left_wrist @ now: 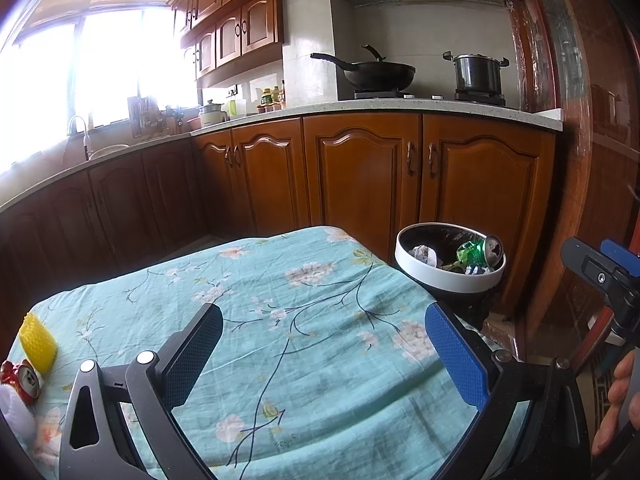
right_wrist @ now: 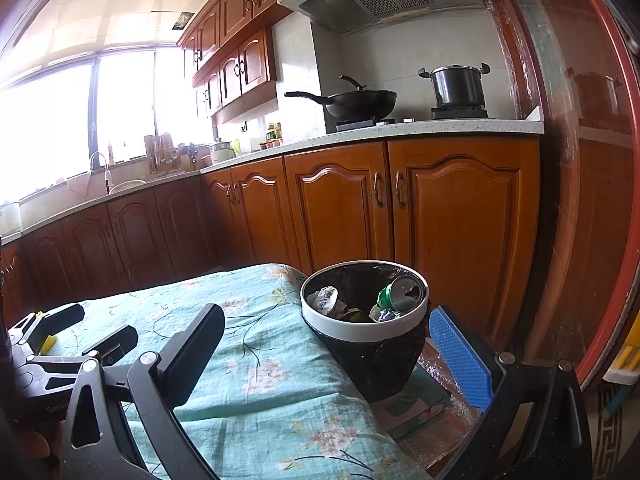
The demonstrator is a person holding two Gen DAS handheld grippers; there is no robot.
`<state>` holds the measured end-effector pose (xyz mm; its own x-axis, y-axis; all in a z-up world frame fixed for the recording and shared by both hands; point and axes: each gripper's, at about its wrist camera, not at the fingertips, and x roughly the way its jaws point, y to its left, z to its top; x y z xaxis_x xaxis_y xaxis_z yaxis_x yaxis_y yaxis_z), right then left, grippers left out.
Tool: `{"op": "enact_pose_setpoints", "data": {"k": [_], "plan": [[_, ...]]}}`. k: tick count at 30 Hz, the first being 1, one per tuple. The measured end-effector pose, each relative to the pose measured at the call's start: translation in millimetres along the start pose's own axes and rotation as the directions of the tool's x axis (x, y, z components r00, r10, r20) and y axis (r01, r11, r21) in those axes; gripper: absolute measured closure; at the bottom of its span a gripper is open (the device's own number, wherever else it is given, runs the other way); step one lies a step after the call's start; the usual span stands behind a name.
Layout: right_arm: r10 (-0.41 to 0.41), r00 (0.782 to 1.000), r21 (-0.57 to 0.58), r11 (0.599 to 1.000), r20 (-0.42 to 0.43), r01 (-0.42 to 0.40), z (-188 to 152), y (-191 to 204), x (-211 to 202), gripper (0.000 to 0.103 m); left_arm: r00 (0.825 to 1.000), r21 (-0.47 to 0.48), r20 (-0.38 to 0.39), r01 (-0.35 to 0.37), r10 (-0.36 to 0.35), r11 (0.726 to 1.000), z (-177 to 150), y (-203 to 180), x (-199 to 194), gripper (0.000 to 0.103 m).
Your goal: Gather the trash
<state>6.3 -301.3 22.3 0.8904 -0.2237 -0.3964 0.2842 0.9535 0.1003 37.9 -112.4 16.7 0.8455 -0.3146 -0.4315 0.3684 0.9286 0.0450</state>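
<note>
The left gripper (left_wrist: 324, 356) hovers over the floral-clothed bench (left_wrist: 280, 320), its fingers (left_wrist: 456, 356) spread wide and empty. The right gripper (right_wrist: 328, 360) is likewise wide and empty, just before the trash bin (right_wrist: 362, 330). Inside the bin lie a crushed green can (right_wrist: 400, 294) and crumpled paper (right_wrist: 326, 298). Well left of the bin on the bench sit a crushed red can (left_wrist: 24, 380) and a yellow piece (left_wrist: 38, 342). No writing on either can is readable.

Left gripper (left_wrist: 324, 356): jaws spread wide, nothing between pads, pointing 12 o'clock. Right gripper (right_wrist: 328, 360): jaws spread wide, nothing held, same heading; appears at 3 o'clock in left wrist view, bare hand (left_wrist: 618, 404) gripping handle.
</note>
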Motion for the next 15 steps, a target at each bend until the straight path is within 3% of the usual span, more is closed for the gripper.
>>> {"op": "enact_pose_setpoints", "data": {"k": [15], "plan": [[0.013, 1.0, 0.013, 1.0, -0.022, -0.013, -0.2, -1.9, 6.9, 0.0, 1.0, -0.003, -0.018, 0.002, -0.002, 1.0, 0.7, -1.5, 5.9, 0.001]]}}
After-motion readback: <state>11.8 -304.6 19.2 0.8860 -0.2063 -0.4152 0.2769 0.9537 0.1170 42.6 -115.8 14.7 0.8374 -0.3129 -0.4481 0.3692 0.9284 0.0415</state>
